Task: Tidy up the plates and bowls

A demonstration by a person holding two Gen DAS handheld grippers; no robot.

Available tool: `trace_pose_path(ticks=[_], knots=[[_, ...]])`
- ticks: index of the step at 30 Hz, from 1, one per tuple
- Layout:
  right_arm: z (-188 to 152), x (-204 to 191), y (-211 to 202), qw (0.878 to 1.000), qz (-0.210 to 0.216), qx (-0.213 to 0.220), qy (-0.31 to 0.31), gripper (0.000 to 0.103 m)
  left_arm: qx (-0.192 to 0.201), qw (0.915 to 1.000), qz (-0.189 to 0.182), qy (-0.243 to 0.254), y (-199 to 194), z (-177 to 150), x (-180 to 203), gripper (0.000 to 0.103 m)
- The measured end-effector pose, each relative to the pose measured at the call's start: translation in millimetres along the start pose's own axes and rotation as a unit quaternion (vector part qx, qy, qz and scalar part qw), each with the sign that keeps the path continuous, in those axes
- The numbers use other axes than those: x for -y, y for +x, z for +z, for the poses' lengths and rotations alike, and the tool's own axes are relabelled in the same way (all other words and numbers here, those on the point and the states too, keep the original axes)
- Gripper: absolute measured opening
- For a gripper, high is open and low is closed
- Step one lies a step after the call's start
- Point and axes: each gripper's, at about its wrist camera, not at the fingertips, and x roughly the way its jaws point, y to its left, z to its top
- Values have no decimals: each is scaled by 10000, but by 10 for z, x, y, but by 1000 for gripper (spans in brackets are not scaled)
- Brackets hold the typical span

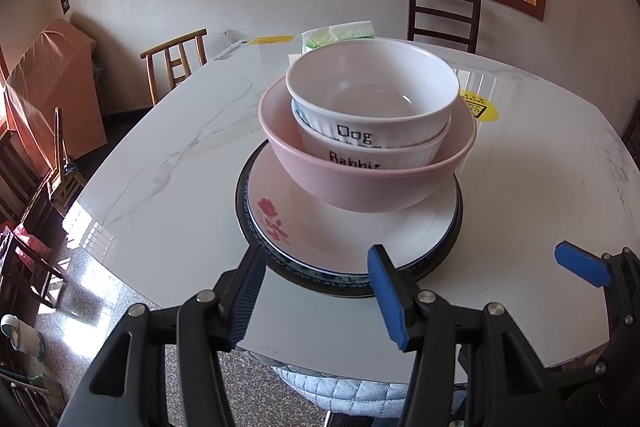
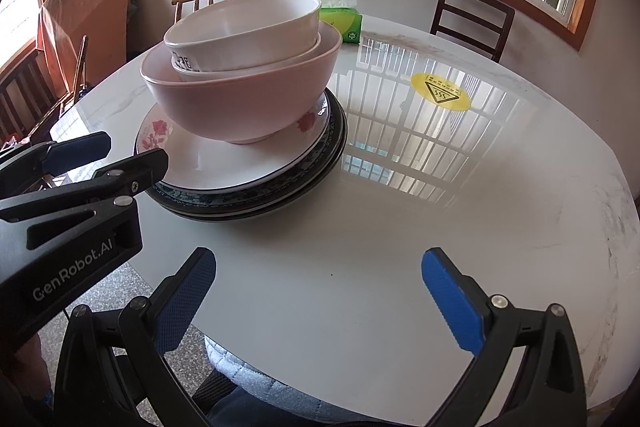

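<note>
One stack stands on the white marble table (image 1: 160, 167). Dark-rimmed plates (image 1: 320, 277) lie at the bottom, a white rose-patterned plate (image 1: 320, 231) on them, then a pink bowl (image 1: 368, 183), then two nested white bowls, the upper one marked "Dog" (image 1: 372, 95). The stack also shows in the right wrist view (image 2: 240, 99). My left gripper (image 1: 316, 291) is open and empty, its fingertips just before the plates' near rim. My right gripper (image 2: 320, 291) is open and empty over bare table, right of the stack; it shows at the left wrist view's right edge (image 1: 580, 267).
A green tissue pack (image 2: 340, 19) lies behind the stack. A round yellow warning sticker (image 2: 440, 91) is on the table to the right. Wooden chairs (image 1: 176, 63) (image 2: 472, 23) stand at the far side. A padded stool seat (image 1: 344, 387) is under the near edge.
</note>
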Motion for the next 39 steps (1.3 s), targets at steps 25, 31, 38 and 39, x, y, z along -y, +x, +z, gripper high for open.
trace_pose_path(ticks=[25, 31, 38, 39], knots=[[11, -50, 26, 9999, 81, -88, -25, 102, 3, 10000, 32, 81, -25, -7, 80, 54], [16, -63, 24, 9999, 69, -74, -50, 102, 28, 9999, 63, 89, -40, 1, 76, 54], [21, -88, 27, 9999, 101, -92, -69, 102, 20, 9999, 75, 68, -48, 6, 66, 54], [14, -88, 27, 9999, 105, -95, -78, 102, 20, 9999, 79, 63, -49, 6, 65, 54]])
